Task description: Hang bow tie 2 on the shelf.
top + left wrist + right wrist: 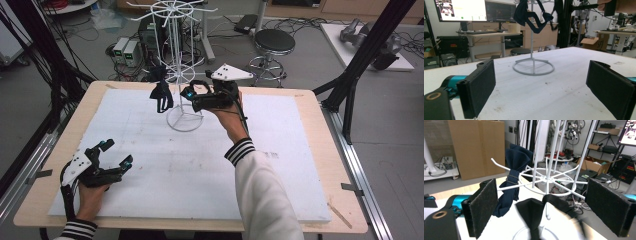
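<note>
right gripper (544,207) open at the white rack (176,65).
black bow tie (531,216) hangs just ahead between my jaws, long axis vertical.

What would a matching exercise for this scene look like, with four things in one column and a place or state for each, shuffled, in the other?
Things:
1. left gripper
2. right gripper
3. dark blue bow tie
4. white wire rack

Places or states:
A. hangs on a hook
B. stands at the far middle of the white foam board
C. open, low over the near left corner
D. open, held up beside the hooks

Pairs: 1-C, 2-D, 3-A, 4-B
</note>
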